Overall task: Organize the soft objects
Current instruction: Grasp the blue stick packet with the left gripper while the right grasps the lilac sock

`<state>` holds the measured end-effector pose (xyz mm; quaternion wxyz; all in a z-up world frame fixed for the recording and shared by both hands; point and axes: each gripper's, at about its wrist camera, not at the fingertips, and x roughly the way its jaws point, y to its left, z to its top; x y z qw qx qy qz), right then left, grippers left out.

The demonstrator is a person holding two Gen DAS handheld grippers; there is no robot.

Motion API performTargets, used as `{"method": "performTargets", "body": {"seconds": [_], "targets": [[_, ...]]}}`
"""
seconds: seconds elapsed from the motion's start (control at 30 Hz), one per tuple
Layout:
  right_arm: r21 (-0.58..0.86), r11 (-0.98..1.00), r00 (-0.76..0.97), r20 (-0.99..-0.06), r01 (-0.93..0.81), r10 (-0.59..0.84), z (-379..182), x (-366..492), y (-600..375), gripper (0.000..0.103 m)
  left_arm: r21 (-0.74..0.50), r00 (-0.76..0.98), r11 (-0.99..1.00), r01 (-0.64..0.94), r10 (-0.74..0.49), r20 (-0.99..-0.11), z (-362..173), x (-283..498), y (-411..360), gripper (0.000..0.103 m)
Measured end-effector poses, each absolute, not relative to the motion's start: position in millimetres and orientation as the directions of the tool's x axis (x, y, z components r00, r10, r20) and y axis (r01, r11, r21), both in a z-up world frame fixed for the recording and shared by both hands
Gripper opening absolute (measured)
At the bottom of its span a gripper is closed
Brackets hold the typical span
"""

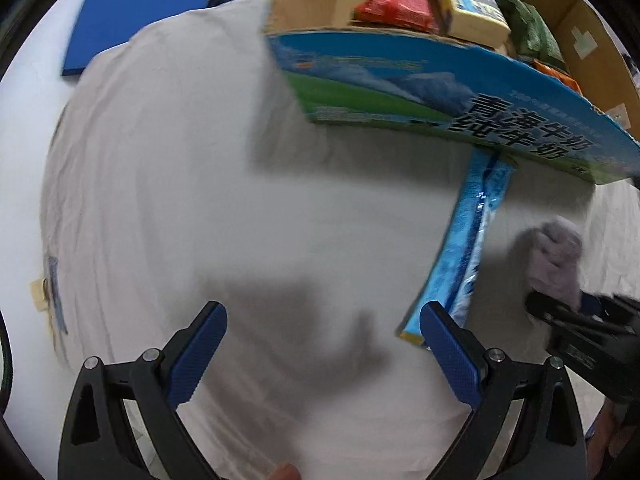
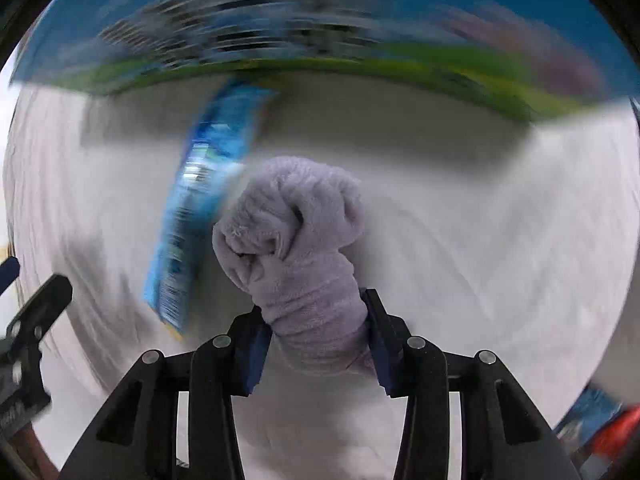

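Right gripper (image 2: 316, 344): jaws closed partway on a rolled lilac towel (image 2: 296, 240), pads pressed on both sides, at centre of the right wrist view. Left gripper (image 1: 320, 336): jaws wide apart, nothing between, over white cloth (image 1: 200, 200). Blue packet (image 1: 472, 240) flat beside the towel. Cardboard box (image 1: 440, 76) with packets at upper right.

Spread over the bed (image 1: 24, 128): a sheet (image 1: 168, 184). On the sheet toward its far edge, a box (image 1: 460, 92), packs (image 1: 400, 0) inside it. Running from the box's near wall toward the near edge, a strip (image 1: 464, 248). Just right of the strip, a towel (image 2: 296, 232) between the right gripper's (image 2: 316, 336) pads. Left of the strip, the left gripper (image 1: 320, 340) over bare sheet. Beyond the sheet's far left corner, a board (image 1: 120, 20).
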<state>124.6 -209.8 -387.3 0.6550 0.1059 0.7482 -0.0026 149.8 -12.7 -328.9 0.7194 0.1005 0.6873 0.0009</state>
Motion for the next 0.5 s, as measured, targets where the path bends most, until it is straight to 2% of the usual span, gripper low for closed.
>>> {"method": "performTargets", "body": {"seconds": [0.27, 0.33, 0.37, 0.4, 0.43, 0.5], "targets": [[0.123, 0.942, -0.106, -0.981, 0.311, 0.163, -382, 92, -272, 0.046, 0.060, -0.043, 0.962, 0.265, 0.074, -0.996, -372, 179, -75, 0.099], [0.119, 0.936, -0.108, -0.981, 0.330, 0.163, -384, 88, -280, 0.046, 0.050, -0.053, 0.955, 0.292, 0.068, -0.996, -379, 184, -87, 0.095], [0.114, 0.933, -0.108, -0.981, 0.340, 0.159, -385, 87, -282, 0.046, 0.049, -0.064, 0.953, 0.298, 0.071, -0.995, -383, 185, -91, 0.080], [0.115, 0.933, -0.107, -0.981, 0.342, 0.160, -386, 86, -281, 0.046, 0.047, -0.083, 0.952, 0.303, 0.075, -0.994, -388, 187, -96, 0.058], [0.117, 0.933, -0.105, -0.981, 0.341, 0.161, -386, 86, -281, 0.046, 0.039, -0.098, 0.951, 0.307, 0.072, -0.993, -391, 188, -99, 0.047], [0.112, 0.934, -0.103, -0.983, 0.338, 0.155, -385, 85, -280, 0.046, 0.036, -0.092, 0.952, 0.305, 0.068, -0.993, -390, 187, -103, 0.034]]}}
